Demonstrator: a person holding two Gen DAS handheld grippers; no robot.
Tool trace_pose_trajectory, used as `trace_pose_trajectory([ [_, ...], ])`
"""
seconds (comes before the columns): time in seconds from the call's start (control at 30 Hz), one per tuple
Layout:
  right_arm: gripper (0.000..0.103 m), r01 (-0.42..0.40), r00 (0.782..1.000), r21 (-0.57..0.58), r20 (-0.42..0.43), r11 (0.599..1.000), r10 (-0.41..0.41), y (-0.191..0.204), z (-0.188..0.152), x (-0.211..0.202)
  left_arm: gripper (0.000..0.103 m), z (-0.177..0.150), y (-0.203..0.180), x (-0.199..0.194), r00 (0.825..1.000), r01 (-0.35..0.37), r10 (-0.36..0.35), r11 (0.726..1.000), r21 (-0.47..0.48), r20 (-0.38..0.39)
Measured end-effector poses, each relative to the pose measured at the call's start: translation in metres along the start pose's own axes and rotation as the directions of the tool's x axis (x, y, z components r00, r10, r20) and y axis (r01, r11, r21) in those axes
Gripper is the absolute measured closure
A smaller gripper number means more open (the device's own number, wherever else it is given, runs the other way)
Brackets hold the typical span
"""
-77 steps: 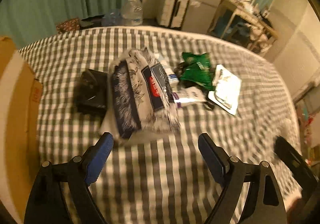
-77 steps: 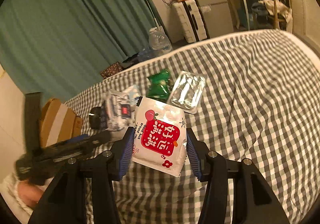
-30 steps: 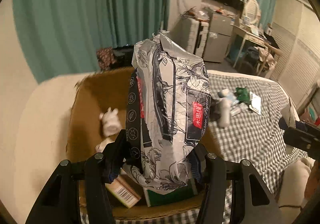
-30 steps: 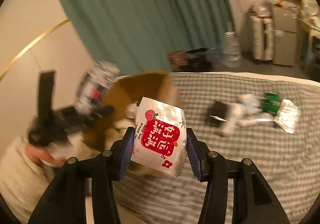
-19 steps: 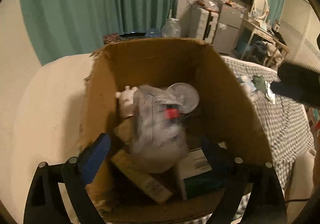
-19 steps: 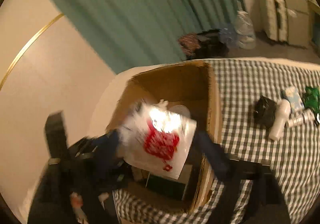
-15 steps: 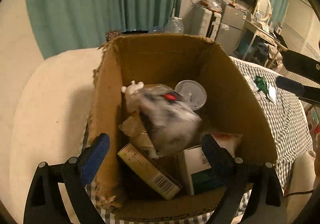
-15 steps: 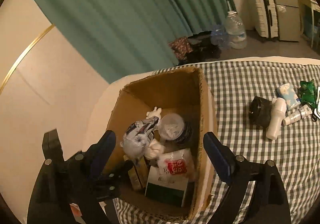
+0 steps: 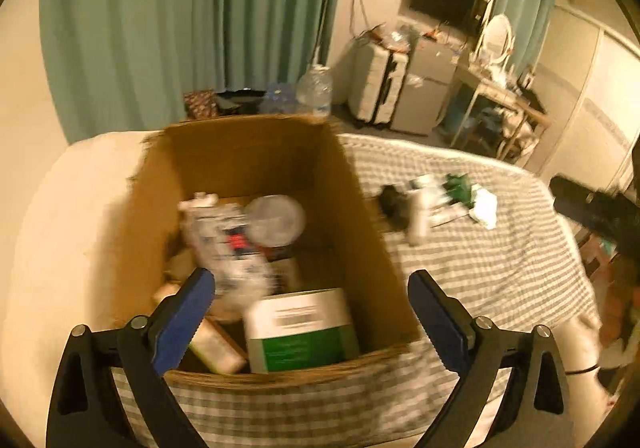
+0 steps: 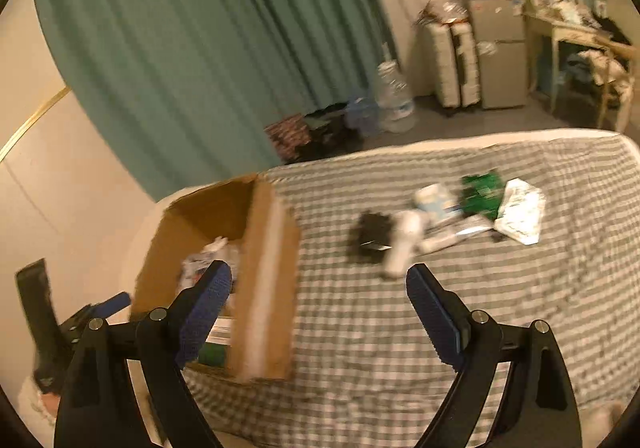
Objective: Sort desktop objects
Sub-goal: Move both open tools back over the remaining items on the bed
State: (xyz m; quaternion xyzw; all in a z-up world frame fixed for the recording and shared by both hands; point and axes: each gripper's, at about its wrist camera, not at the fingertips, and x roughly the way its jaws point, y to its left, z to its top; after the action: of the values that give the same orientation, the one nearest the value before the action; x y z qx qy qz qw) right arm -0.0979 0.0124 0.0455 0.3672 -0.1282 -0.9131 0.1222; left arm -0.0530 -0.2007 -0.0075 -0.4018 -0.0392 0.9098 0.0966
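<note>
I see the checked bed (image 10: 400, 328) w/ the cardboard box (image 9: 248, 156) at its left end. The tissue pack (image 9: 230, 248) lies inside the box. L gripper (image 9: 310, 304) over the box: jaws have just been opening, wide, nothing between. R gripper (image 10: 318, 300): wide, empty. Black pouch (image 10: 370, 236), white bottle (image 10: 404, 244), green packet (image 10: 482, 194) lie on the bed.

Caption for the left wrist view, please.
Open left gripper above cardboard box holding a floral wipes pack; more items remain on the checked cloth.
</note>
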Motion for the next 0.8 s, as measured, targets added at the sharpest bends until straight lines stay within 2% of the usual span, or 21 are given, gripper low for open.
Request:
trace_pose_trajectory([
  [0.17, 0.013, 0.065, 0.997, 0.028, 0.049, 0.998, -0.066, -0.048, -0.003, -0.033, 0.002, -0.005, -0.061, 0.009, 1.000, 0.018, -0.018, 0.999, -0.026, -0.008],
  [0.3, 0.013, 0.113, 0.988, 0.064, 0.100, 0.991, -0.119, -0.085, -0.013, -0.049, 0.001, -0.014, -0.103, 0.030, 1.000, -0.028, 0.029, 0.997, -0.072, 0.007],
  [0.37, 0.013, 0.137, 0.983, 0.082, 0.114, 0.987, -0.146, -0.101, -0.020, -0.050, 0.001, -0.018, -0.116, 0.046, 0.999, -0.033, 0.030, 0.994, -0.103, -0.032],
  [0.43, 0.013, 0.164, 0.980, 0.099, 0.100, 0.981, -0.174, -0.121, -0.027, -0.044, 0.001, -0.022, -0.128, 0.068, 0.995, 0.002, -0.014, 0.992, -0.126, -0.097],
  [0.5, 0.013, 0.189, 0.976, 0.088, 0.088, 0.978, -0.197, -0.137, -0.032, -0.036, 0.001, -0.027, -0.139, 0.086, 0.992, -0.016, 0.000, 0.992, -0.125, -0.126],
  [0.6, 0.013, 0.211, 0.975, 0.105, 0.054, 0.972, -0.218, -0.165, -0.036, -0.020, 0.001, -0.030, -0.155, 0.110, 0.989, -0.041, 0.026, 0.994, -0.098, -0.145],
  [0.8, 0.013, 0.173, 0.984, 0.212, 0.010, 0.962, -0.179, -0.208, -0.045, 0.014, 0.001, -0.034, -0.181, 0.156, 0.983, -0.077, 0.080, 0.997, 0.023, -0.163],
])
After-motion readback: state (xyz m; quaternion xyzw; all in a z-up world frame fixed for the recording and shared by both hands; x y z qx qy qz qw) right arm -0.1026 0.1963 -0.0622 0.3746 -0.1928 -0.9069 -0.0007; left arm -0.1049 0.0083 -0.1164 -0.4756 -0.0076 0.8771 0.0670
